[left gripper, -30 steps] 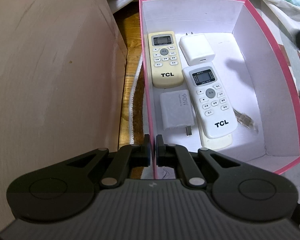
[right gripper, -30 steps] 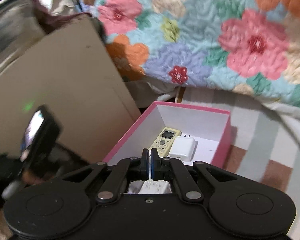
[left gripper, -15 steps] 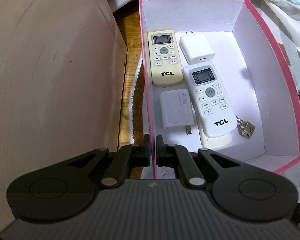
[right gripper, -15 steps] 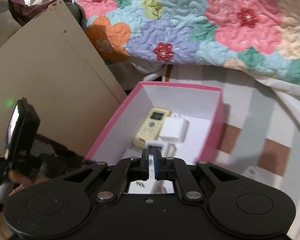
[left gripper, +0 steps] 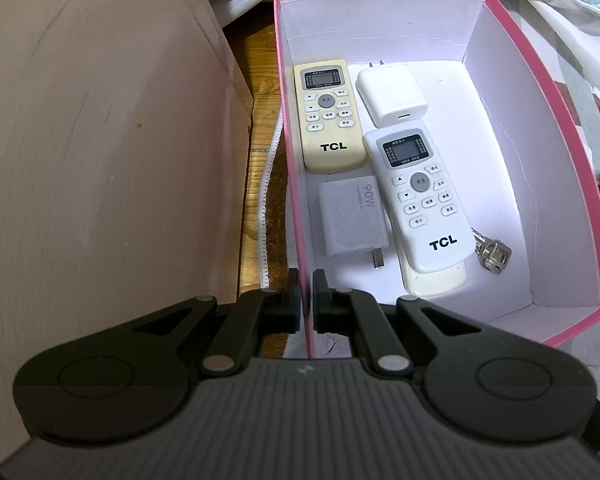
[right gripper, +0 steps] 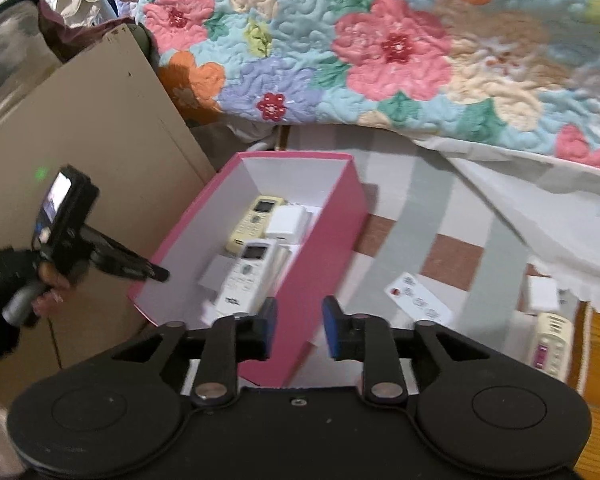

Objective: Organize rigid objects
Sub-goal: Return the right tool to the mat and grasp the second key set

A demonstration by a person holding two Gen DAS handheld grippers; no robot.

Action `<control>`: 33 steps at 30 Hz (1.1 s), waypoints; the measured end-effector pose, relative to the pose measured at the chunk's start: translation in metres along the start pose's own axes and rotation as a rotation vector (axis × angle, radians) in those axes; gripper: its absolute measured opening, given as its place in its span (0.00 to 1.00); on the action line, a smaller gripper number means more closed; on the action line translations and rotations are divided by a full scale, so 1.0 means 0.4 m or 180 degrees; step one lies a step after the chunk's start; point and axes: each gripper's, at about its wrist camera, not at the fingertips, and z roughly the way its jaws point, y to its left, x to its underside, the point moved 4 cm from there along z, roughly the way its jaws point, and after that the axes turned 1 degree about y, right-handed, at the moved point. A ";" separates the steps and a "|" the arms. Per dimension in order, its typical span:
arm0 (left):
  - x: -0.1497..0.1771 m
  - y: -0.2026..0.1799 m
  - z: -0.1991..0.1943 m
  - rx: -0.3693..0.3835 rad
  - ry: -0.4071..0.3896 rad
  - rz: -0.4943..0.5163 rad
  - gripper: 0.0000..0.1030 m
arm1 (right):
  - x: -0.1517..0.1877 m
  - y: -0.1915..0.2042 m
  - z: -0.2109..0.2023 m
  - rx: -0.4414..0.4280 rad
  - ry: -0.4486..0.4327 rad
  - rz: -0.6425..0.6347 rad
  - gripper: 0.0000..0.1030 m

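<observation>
Inside the pink cardboard box with white lining (left gripper: 556,128), the sorted things lie flat: a cream TCL remote control (left gripper: 327,114) against the left wall, a white square plug charger (left gripper: 392,94) just beside it, a grey 90W power adapter (left gripper: 354,216) nearer the front, and a white TCL remote control (left gripper: 424,196) resting on top of another pale remote, with a small bunch of metal keys (left gripper: 492,252) touching its lower right edge.

The left tool (left gripper: 306,298) is clamped on the box's left wall near the front corner, steadying it; that hold should not slacken while things are dropped in.

The right tool (right gripper: 299,326) hangs over the box's near right wall with nothing between its blue pads, its jaws opening. The step in hand looks like the reach for the next item. On the striped cloth to the right of the box lie a flat white card remote with round buttons (right gripper: 418,300), a white square block (right gripper: 544,294) and a cream remote with a pink screen (right gripper: 552,344). The card remote is thin, so I would approach low, take it across its short width, and place it in the empty right part of the box.
</observation>
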 end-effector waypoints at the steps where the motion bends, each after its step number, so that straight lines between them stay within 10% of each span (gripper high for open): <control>1: 0.000 0.000 0.000 0.0000 0.0001 0.0000 0.04 | 0.012 -0.009 -0.002 0.0043 0.0005 0.0002 0.35; 15: 0.004 -0.006 -0.002 -0.0036 -0.0012 0.0039 0.04 | 0.185 -0.130 0.148 0.0801 0.0192 -0.0501 0.60; 25: 0.004 -0.012 -0.003 -0.0070 -0.0013 0.0033 0.04 | 0.185 -0.288 0.268 0.1288 0.0094 0.0234 0.60; 29: 0.005 -0.011 -0.003 -0.0067 -0.0014 0.0032 0.04 | 0.201 -0.271 0.260 0.1362 -0.0039 0.0202 0.53; 30: 0.004 -0.012 -0.004 -0.0072 -0.0017 0.0036 0.04 | 0.205 -0.263 0.249 0.1369 -0.0084 0.0165 0.46; 31: 0.004 -0.015 -0.004 -0.0075 -0.0017 0.0041 0.04 | 0.206 -0.259 0.238 0.1346 -0.0115 0.0170 0.11; 33: 0.005 -0.012 -0.004 -0.0082 -0.0020 0.0050 0.04 | 0.207 -0.262 0.214 0.1217 -0.0079 0.0299 0.02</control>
